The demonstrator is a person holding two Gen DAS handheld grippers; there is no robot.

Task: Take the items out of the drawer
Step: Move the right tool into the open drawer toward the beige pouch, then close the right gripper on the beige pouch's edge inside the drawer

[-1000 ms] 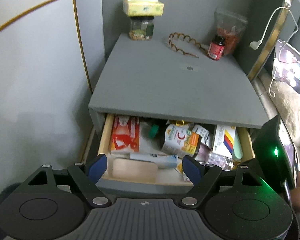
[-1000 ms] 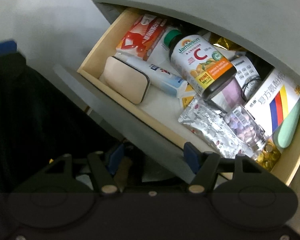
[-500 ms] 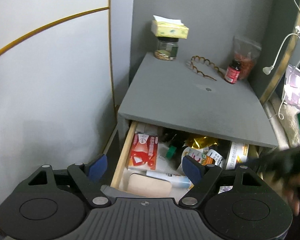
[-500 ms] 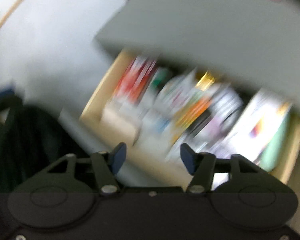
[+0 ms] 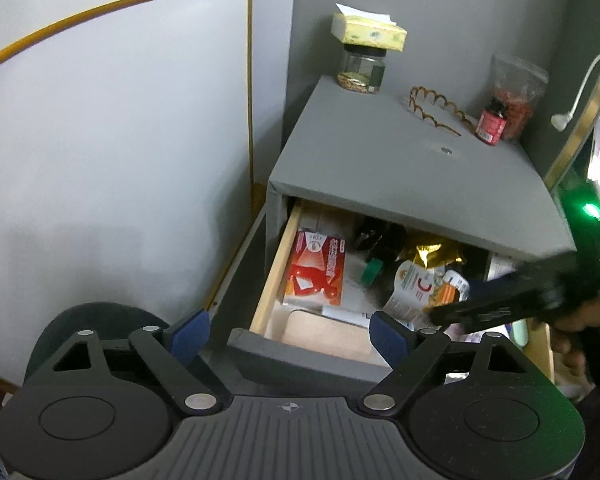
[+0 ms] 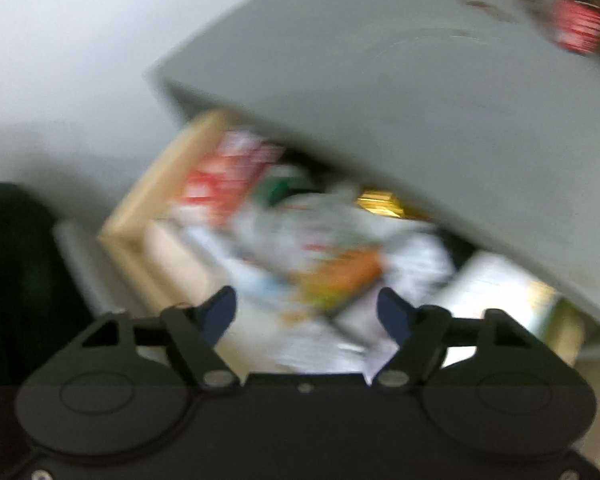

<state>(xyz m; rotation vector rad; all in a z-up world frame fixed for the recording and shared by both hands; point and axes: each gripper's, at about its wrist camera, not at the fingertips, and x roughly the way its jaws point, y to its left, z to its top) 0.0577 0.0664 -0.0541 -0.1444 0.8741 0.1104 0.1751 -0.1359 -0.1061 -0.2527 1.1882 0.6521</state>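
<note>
Blue-padded, the left hand-held gripper (image 5: 290,330) hangs wide open and empty in front of the drawer (image 5: 300,354)'s grey front panel. The right hand-held gripper (image 6: 306,314) is spread open too, empty, poised over the drawer; its own view is badly blurred. Inside the drawer, a red box (image 5: 316,272) lies at the left end, a vitamin C bottle (image 5: 424,288) toward the middle, a gold foil pack (image 5: 430,250) behind it. On the nightstand (image 5: 388,168) above the drawer stand a jar (image 5: 362,70) and a small red bottle (image 5: 492,122).
</note>
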